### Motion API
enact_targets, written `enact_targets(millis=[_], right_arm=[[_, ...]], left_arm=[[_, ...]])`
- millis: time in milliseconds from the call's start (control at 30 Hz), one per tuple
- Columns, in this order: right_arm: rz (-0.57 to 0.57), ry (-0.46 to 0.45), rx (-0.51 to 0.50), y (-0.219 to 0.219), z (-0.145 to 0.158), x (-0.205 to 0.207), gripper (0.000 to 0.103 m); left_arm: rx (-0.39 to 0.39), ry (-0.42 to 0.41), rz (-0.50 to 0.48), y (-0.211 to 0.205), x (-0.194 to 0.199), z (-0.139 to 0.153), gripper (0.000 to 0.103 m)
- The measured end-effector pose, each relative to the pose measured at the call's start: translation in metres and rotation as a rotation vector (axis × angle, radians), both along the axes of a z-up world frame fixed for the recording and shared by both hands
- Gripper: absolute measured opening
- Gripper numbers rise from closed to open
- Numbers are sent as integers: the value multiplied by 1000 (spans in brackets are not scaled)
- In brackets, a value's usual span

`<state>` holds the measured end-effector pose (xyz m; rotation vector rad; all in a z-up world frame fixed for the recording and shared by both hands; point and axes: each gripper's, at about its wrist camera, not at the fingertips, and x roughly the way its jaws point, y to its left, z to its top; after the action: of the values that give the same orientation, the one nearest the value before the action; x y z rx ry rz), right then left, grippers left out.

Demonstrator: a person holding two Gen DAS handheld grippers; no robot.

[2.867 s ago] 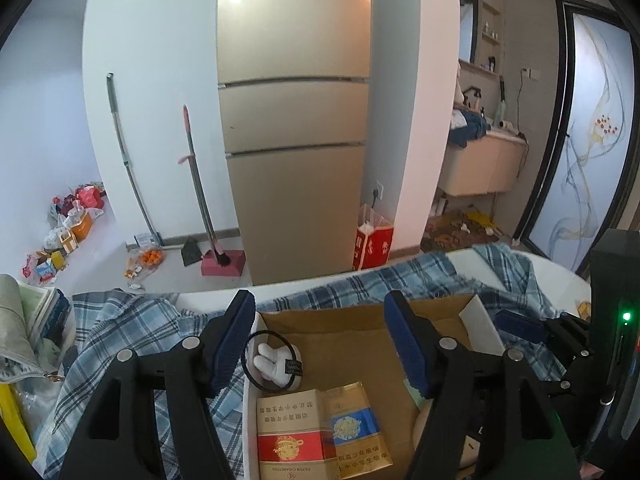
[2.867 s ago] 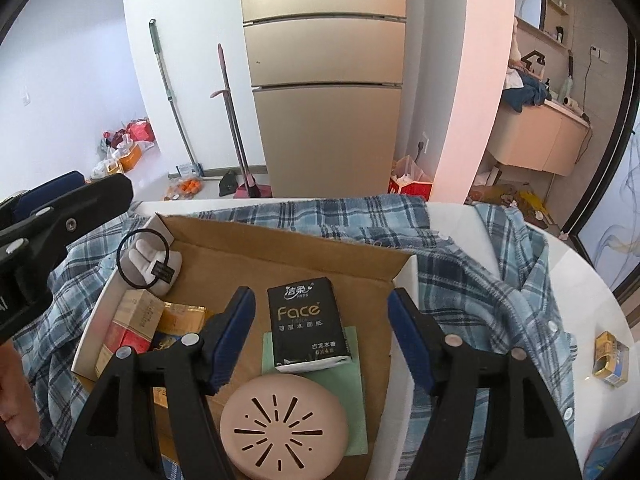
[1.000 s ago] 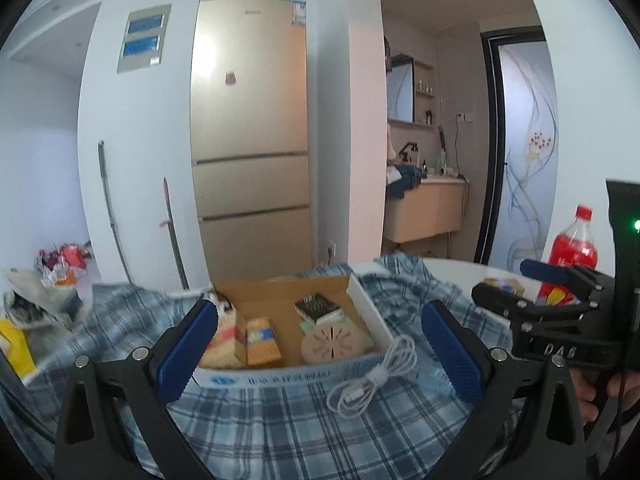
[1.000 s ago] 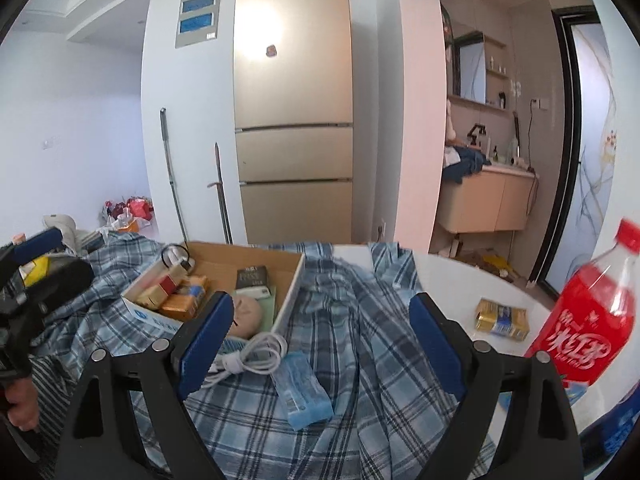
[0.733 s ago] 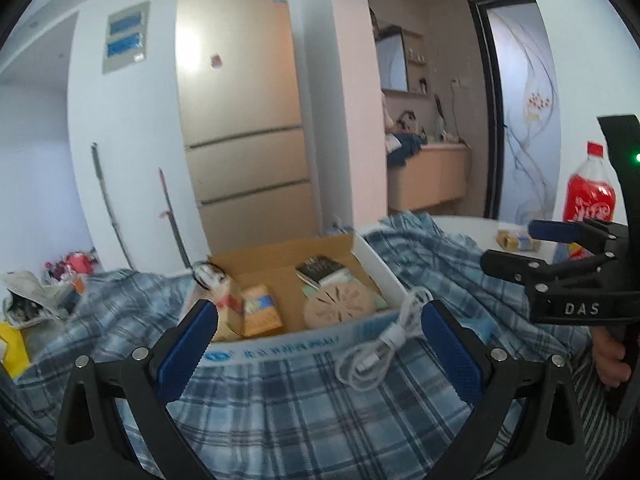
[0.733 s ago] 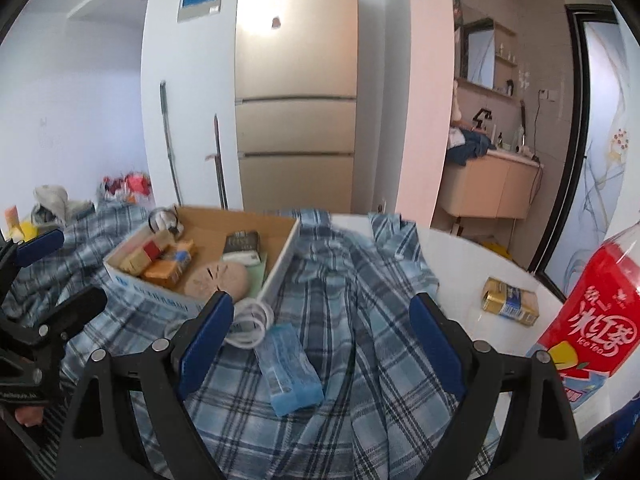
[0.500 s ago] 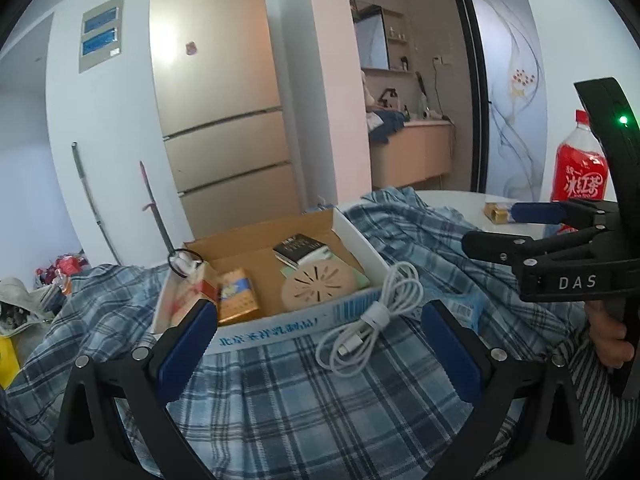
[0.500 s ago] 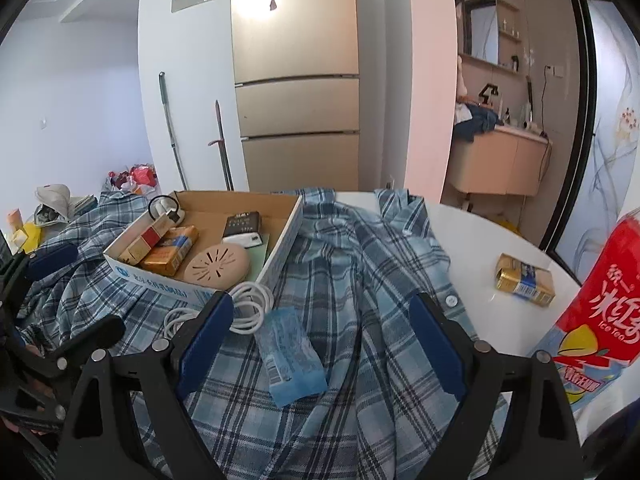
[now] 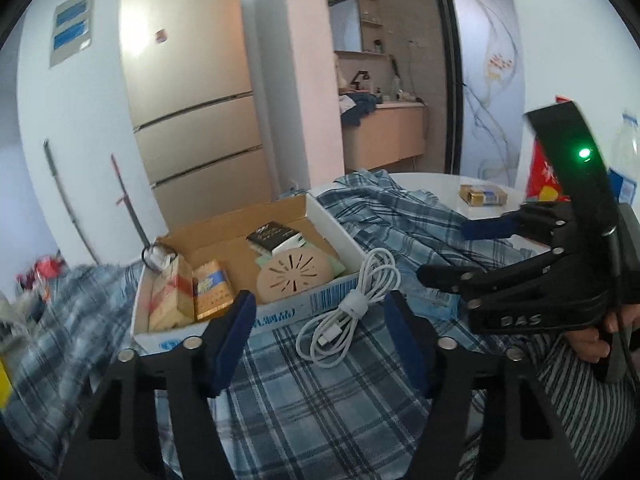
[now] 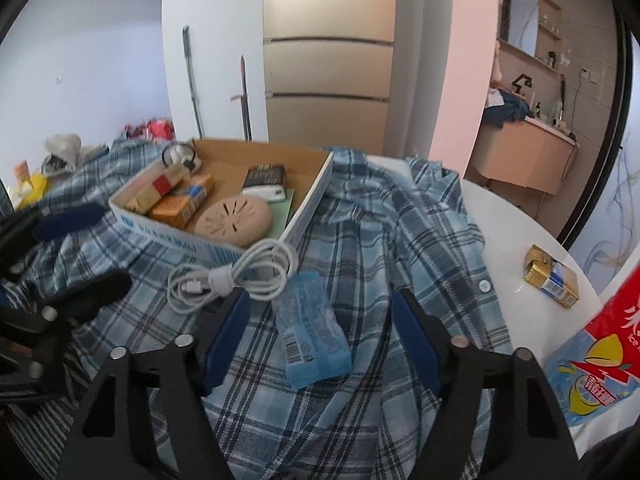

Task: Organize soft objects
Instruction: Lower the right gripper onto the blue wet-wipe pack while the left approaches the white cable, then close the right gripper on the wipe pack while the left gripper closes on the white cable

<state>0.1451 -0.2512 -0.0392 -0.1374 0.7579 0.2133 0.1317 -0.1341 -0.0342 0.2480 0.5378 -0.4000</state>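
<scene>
A blue plaid shirt [image 10: 384,240] lies spread over the round white table [image 10: 516,240]; it also shows in the left wrist view [image 9: 320,400]. On it lie a coiled white cable [image 9: 352,304], seen also in the right wrist view [image 10: 232,276], and a blue tissue pack [image 10: 312,328]. My left gripper [image 9: 320,332] is open above the shirt, just short of the cable. My right gripper [image 10: 320,332] is open around the tissue pack, empty; it shows at the right of the left wrist view [image 9: 452,252].
A cardboard box [image 10: 308,208] on the shirt holds cigarette packs [image 10: 176,196], a round pink disc [image 10: 236,220] and a black tissue pack [image 10: 266,176]. A gold pack [image 10: 552,276] and a red bottle [image 10: 600,348] stand on the table's right.
Both grippers have pulled back from the box, then dropped lower towards the shirt. Their jaws have narrowed but remain open. The cable and tissue pack now lie close ahead.
</scene>
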Motion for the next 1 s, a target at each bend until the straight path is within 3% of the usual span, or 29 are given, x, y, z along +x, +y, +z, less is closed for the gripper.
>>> enact_targets(millis=[67, 133, 233, 367, 633, 867, 1000], right_arm=[[17, 24, -2, 2, -4, 2, 59], [22, 50, -10, 3, -8, 4, 53], [31, 83, -21, 5, -12, 8, 47], [52, 116, -17, 6, -17, 10, 45], [50, 193, -19, 5, -27, 18, 44], [56, 216, -40, 8, -31, 20, 39], [61, 223, -49, 10, -33, 20, 41]], left_arm=[[33, 35, -63, -6, 6, 0, 57], [17, 103, -155, -9, 13, -3, 54], [109, 108, -179, -19, 20, -11, 44], [131, 170, -250, -30, 31, -21, 38], [208, 213, -247, -49, 58, -39, 38], [160, 265, -209, -40, 71, -47, 37], [134, 265, -194, -33, 73, -48, 24]])
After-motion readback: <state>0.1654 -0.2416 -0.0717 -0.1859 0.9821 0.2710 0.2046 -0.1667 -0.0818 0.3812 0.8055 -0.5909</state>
